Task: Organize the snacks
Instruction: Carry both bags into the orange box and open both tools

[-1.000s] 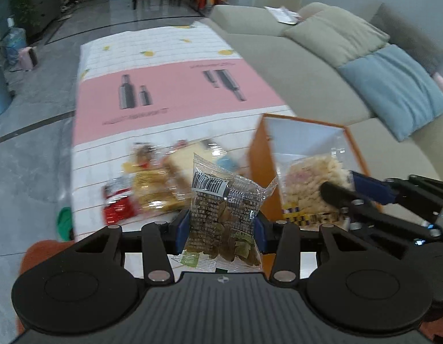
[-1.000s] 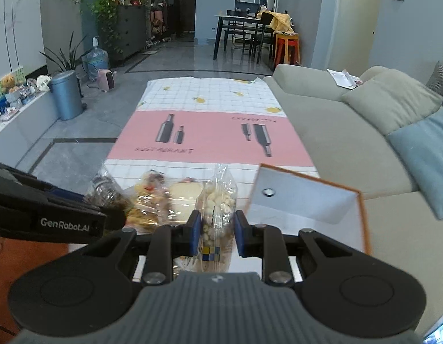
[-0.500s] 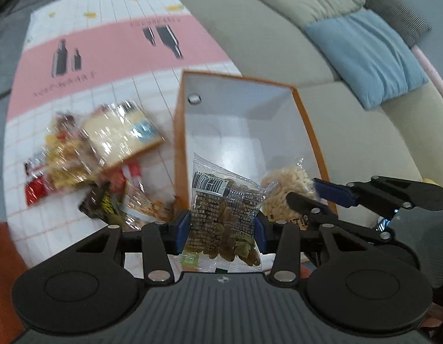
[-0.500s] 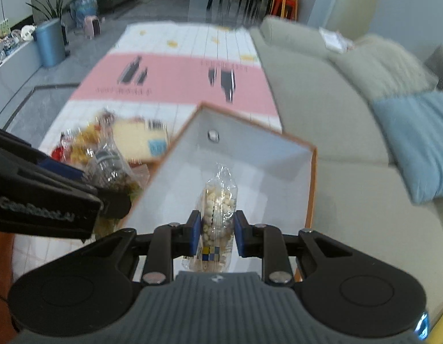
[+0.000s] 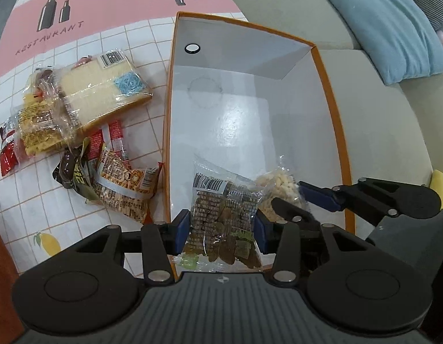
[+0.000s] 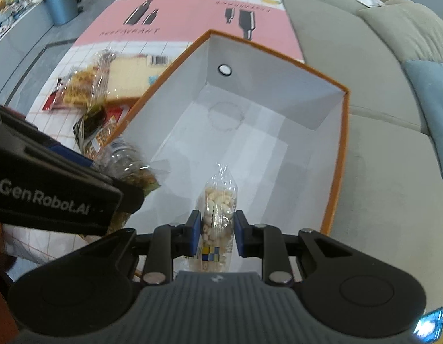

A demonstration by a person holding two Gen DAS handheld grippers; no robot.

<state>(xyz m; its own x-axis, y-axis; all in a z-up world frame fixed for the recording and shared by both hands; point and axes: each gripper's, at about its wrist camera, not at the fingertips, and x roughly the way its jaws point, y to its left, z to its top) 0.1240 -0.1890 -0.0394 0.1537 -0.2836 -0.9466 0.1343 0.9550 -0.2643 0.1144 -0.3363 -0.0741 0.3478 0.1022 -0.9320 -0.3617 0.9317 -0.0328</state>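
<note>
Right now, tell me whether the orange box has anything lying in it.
Empty. The orange box shows only bare white floor; both packets are held above it in the left gripper and right gripper.

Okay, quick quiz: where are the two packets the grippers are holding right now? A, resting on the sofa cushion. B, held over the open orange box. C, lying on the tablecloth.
B: the left gripper clamps the dark snack packet and the right gripper clamps the puffed snack packet, both above the orange box, whose white floor looks bare.
</note>
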